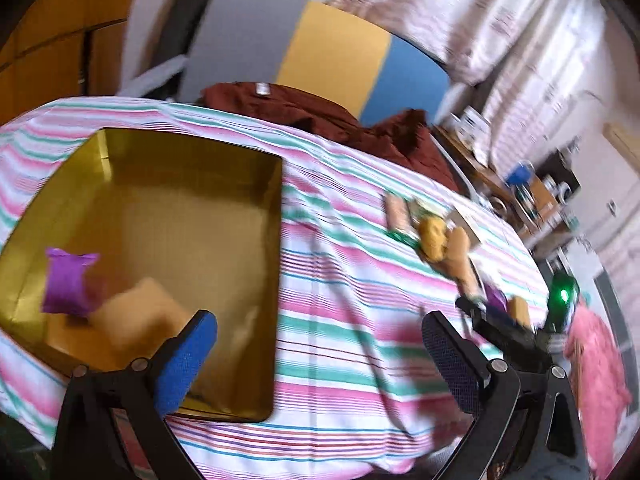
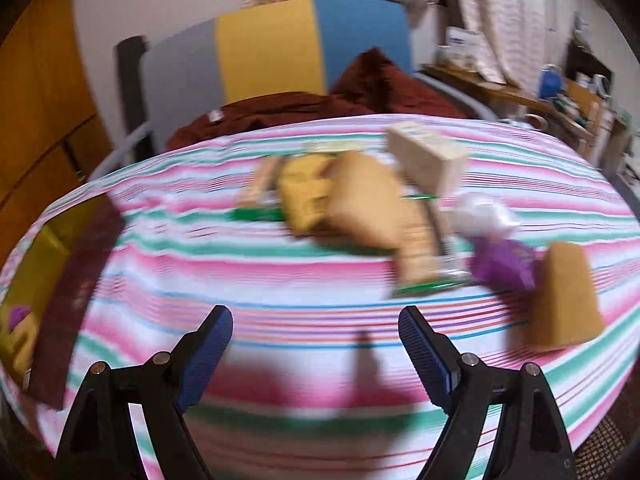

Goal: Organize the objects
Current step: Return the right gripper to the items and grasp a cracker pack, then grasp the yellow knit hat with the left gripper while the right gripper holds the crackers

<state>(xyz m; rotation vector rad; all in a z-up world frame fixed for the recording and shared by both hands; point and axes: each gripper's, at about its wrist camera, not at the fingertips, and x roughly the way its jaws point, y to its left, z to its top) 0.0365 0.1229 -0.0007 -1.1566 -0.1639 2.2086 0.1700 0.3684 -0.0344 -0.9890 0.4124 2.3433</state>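
Note:
A gold tin box [image 1: 248, 288] lies open on the striped cloth; it holds a purple packet [image 1: 66, 284] and a tan block [image 1: 140, 320]. My left gripper [image 1: 320, 356] is open and empty, just right of the box's near corner. In the right wrist view a blurred heap of snacks [image 2: 360, 204] lies ahead: tan packs, a cream box [image 2: 430, 156], a purple packet [image 2: 504, 260], a tan block [image 2: 568, 300]. My right gripper [image 2: 316, 344] is open and empty, short of the heap. It also shows in the left wrist view [image 1: 496, 320].
The striped cloth [image 2: 280, 288] covers the table. A dark red garment [image 1: 320, 120] lies at the far edge before a grey, yellow and blue chair back [image 1: 320, 52]. The gold box edge [image 2: 36, 280] is at the left. A cluttered shelf [image 2: 568, 92] stands far right.

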